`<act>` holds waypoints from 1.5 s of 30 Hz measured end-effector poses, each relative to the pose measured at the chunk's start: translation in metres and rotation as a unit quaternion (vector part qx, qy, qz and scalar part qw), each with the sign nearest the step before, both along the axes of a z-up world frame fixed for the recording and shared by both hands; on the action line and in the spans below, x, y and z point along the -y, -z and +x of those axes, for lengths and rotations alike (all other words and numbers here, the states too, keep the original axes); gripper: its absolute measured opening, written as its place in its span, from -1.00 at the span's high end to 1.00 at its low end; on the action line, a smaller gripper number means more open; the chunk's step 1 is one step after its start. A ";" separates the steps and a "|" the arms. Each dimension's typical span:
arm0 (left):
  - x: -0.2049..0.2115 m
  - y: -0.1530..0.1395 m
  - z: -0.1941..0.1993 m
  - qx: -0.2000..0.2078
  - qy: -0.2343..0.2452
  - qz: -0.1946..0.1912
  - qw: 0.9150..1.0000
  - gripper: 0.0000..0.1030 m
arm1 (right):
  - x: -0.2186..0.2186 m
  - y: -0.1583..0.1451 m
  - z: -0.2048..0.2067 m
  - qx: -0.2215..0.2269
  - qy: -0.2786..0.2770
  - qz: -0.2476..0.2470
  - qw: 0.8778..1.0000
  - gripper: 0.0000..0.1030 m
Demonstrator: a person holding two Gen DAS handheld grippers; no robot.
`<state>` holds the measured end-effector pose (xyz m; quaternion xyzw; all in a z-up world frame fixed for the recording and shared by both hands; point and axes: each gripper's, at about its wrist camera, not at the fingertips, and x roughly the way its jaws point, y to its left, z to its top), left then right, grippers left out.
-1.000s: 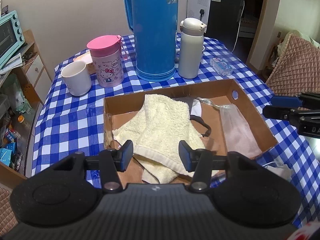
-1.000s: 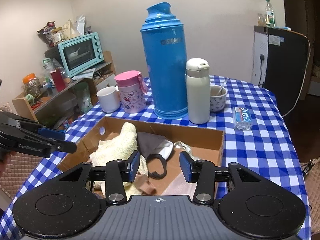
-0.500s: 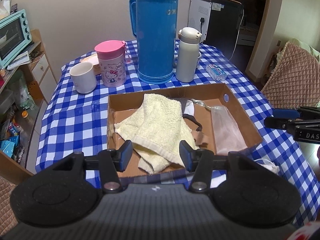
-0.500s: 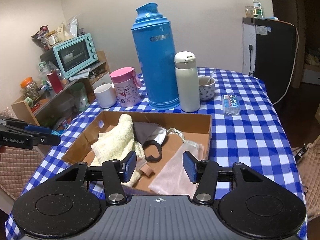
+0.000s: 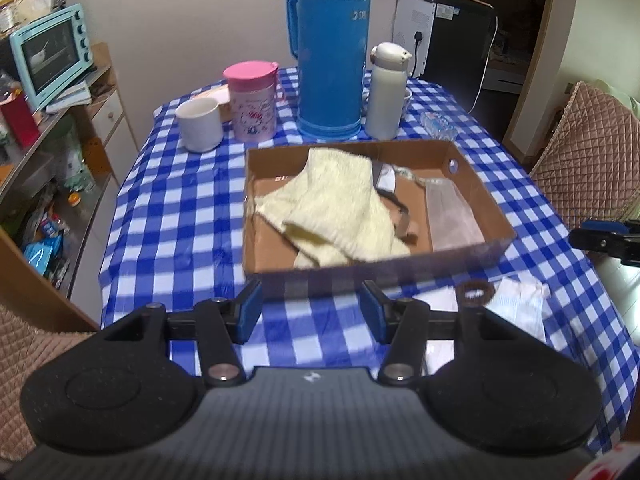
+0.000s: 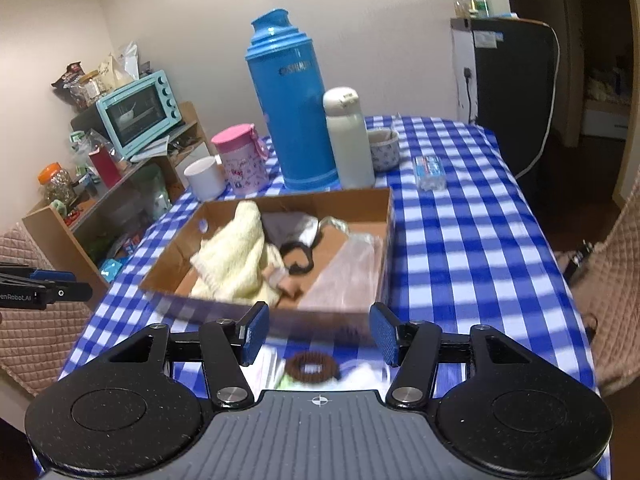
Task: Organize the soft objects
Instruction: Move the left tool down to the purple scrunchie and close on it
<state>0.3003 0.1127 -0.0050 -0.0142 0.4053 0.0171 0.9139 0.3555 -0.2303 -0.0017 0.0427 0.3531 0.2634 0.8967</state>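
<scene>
**A:** What had changed just then?

**B:** I had drawn both hands back from the cardboard box (image 5: 472,254). A moment earlier my left hand-held gripper (image 5: 311,312) hung over the cream towel (image 5: 340,204); by now it sat near of the box's front wall, over the checked tabletop (image 5: 176,216), pads apart with nothing between them. My right hand-held gripper (image 6: 316,334) had pulled back likewise, and its jaws had just been opening; they stood apart and empty.

**A:** What did that mean for the tidying?

**B:** I judged the box items were placed, and the loose things on the near side came next.

**A:** Go across it, left to right.

**B:** Far left stood a white mug (image 5: 199,126) and a pink lidded cup (image 5: 253,100), hard and smooth. In the box lay the towel, thick, nubby terry, rumpled in folds; right of it a grey face mask (image 6: 290,224) with a dark loop strap, limp; then a flat, translucent pinkish pouch (image 5: 450,216) against the right wall. Near right, outside the box, lay a brown ridged hair tie (image 6: 312,367) on some pale, soft things I couldn't make out through the blur.
</scene>
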 end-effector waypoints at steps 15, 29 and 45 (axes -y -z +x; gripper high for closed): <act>0.001 0.028 -0.064 -0.036 -0.027 -0.019 0.999 0.01 | 0.008 0.032 -0.062 -0.089 -0.005 0.005 0.996 -0.09; 0.017 0.074 -0.090 -0.092 -0.018 -0.040 0.995 -0.06 | -0.013 0.068 -0.082 -0.152 -0.021 -0.002 0.988 -0.08; 0.024 0.106 -0.075 -0.118 -0.007 -0.038 0.992 -0.13 | -0.032 0.089 -0.082 -0.173 -0.029 -0.021 0.984 -0.08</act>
